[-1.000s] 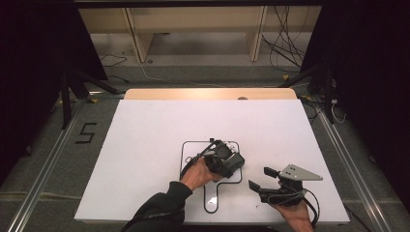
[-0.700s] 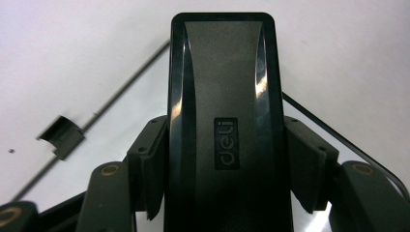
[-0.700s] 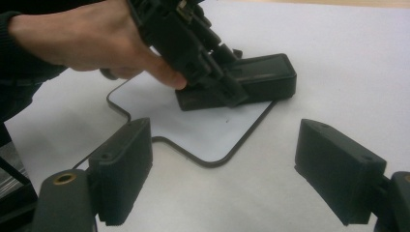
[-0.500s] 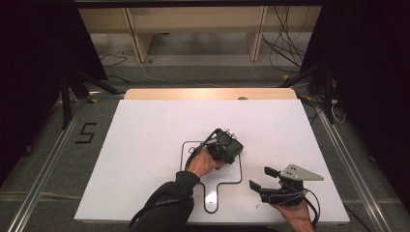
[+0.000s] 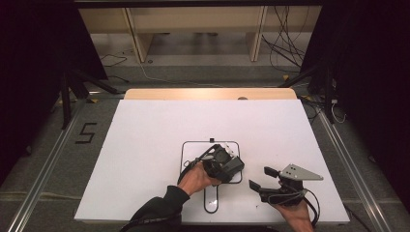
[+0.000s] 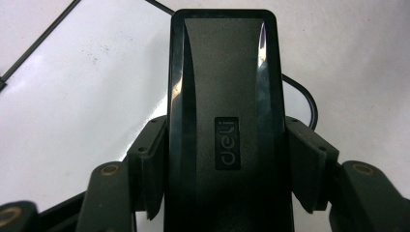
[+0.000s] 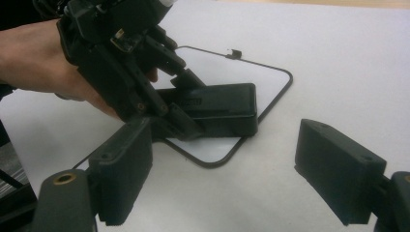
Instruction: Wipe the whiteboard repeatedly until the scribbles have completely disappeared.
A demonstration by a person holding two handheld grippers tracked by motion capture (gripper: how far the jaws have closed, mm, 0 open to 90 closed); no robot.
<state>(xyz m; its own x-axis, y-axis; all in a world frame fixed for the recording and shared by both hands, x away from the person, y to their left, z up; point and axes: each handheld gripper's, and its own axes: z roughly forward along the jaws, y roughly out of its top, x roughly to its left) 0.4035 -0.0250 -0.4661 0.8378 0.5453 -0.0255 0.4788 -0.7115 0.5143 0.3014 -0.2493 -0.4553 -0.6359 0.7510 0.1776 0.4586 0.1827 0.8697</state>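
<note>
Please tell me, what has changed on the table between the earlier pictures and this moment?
The left tool, shut on the black box, first moved away from the person, then came back and slightly right; it now holds the box over the black outline drawn on the white board. The grip did not change. The right tool stayed in place, open and empty.

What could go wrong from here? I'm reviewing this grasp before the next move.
The left hand-held gripper is shut on only the near end of the black box, so the far end could sag or swing. The box sits over the wire frame and might snag on it. The right hand-held gripper stands open nearby, a possible collision.
</note>
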